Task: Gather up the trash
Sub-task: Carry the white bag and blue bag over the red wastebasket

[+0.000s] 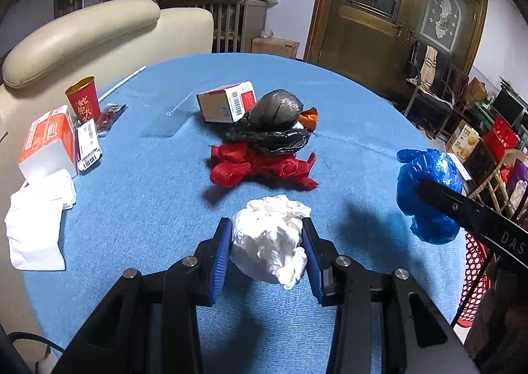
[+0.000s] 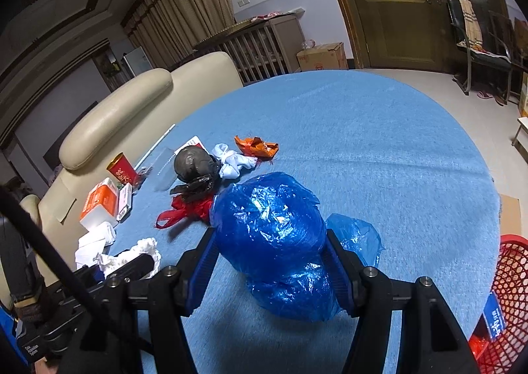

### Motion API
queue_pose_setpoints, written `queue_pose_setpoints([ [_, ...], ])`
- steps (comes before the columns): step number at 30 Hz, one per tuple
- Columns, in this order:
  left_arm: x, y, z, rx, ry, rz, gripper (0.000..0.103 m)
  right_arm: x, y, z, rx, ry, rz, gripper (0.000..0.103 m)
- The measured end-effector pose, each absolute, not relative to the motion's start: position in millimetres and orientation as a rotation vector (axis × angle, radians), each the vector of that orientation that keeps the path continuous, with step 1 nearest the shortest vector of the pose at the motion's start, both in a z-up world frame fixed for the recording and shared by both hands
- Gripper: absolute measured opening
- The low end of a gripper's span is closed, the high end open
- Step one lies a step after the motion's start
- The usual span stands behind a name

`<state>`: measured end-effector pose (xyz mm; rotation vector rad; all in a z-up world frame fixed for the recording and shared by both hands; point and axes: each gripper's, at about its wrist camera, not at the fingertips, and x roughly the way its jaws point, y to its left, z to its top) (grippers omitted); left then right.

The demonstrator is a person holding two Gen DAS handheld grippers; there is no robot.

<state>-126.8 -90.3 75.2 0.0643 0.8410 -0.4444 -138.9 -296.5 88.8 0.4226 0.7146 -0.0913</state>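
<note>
Left wrist view: left tool (image 1: 267,242) clamped on the white tissue wad (image 1: 270,242), blue pads pressing both sides, wad lifted clear of the blue bench (image 1: 165,209). More trash ahead: red bag (image 1: 254,166), black bag (image 1: 274,123) on top of it, small box (image 1: 227,105), red cup (image 1: 84,102). Right tool's finger crosses the right edge with the blue bag (image 1: 427,192); red basket (image 1: 475,275) sits below it, off the bench edge.

Right wrist view: right tool (image 2: 270,262) clamped on the blue bag (image 2: 270,235), bulging above the pads, loose tail (image 2: 356,238) hanging out right. Red basket (image 2: 508,301) at lower right beside the bench, something already inside. Orange wrapper (image 2: 255,145) and white sock-like cloth (image 2: 231,159) remain mid-bench.

Likely step: carry both loads to the basket. Keep the squeeze constant, since both are soft and can slip. Get the bag fully over the rim before release, watch the tail doesn't snag the mesh. One tool at a time over the basket to avoid a clash.
</note>
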Motion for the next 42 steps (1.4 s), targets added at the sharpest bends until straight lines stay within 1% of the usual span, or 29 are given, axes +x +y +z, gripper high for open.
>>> queue_pose_setpoints([
  [24,-138,-126,91,0.11,0.808,-0.507,0.043,-174,-306,92,0.452,0.678,-0.143,0.065],
  [42,-148,-156,93,0.145,0.799,-0.569,0.043,-200,-321,92,0.478,0.657,-0.197,0.065],
])
